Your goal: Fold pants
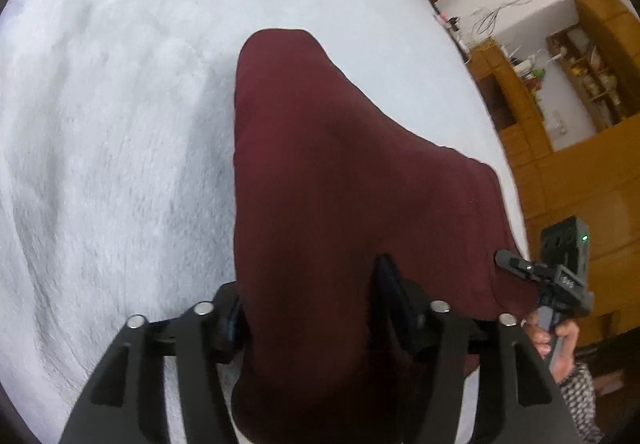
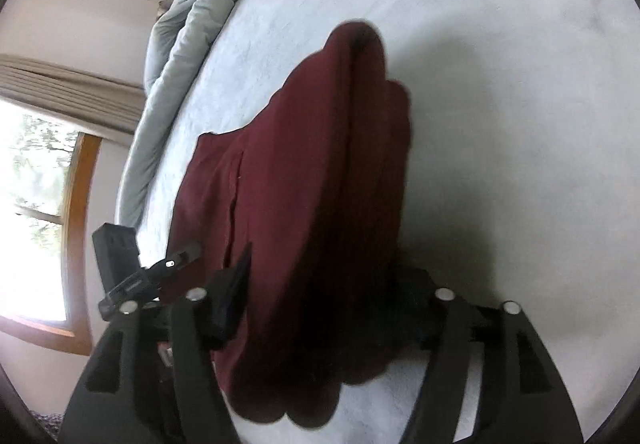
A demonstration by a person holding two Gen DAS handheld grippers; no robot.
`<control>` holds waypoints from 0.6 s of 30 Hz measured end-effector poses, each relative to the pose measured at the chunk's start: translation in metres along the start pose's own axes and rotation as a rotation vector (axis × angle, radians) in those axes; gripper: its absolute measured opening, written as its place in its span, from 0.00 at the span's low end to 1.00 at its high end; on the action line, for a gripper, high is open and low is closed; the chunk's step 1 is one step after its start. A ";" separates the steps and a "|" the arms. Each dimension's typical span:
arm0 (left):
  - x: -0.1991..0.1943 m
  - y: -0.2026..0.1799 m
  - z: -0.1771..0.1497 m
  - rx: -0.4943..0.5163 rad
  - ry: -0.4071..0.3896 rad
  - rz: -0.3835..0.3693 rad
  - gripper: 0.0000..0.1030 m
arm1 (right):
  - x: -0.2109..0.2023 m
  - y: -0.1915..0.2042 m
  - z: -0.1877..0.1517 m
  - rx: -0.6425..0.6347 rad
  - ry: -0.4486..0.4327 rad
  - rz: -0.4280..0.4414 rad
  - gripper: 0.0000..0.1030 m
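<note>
Dark red pants (image 1: 340, 180) hang from both grippers above a white bed (image 1: 120, 124). My left gripper (image 1: 312, 308) is shut on one end of the pants' edge; the cloth drapes over its jaws and runs away to a folded tip. My right gripper shows at the right of the left wrist view (image 1: 516, 264), gripping the other end. In the right wrist view the pants (image 2: 312, 204) hang in thick folds from my right gripper (image 2: 316, 308), and the left gripper (image 2: 176, 264) holds the cloth at the left.
A grey duvet (image 2: 188, 44) is bunched along the bed's far edge. Wooden cabinets and shelves (image 1: 568, 124) stand beyond the bed. A window (image 2: 40, 204) with a wooden frame is in the wall.
</note>
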State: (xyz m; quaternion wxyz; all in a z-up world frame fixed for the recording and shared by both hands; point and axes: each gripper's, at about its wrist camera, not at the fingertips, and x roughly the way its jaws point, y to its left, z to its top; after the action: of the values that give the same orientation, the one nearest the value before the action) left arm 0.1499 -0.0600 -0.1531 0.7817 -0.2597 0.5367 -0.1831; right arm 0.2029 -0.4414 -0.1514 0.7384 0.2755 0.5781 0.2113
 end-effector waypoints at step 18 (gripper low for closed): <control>-0.022 -0.016 -0.021 -0.015 -0.018 0.094 0.77 | -0.031 0.035 -0.036 0.030 -0.051 0.041 0.33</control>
State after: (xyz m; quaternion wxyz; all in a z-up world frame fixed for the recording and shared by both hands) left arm 0.1226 -0.0648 -0.1329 0.7921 -0.2418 0.5427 -0.1399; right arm 0.1604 -0.4290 -0.1122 0.7442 0.3037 0.5564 0.2106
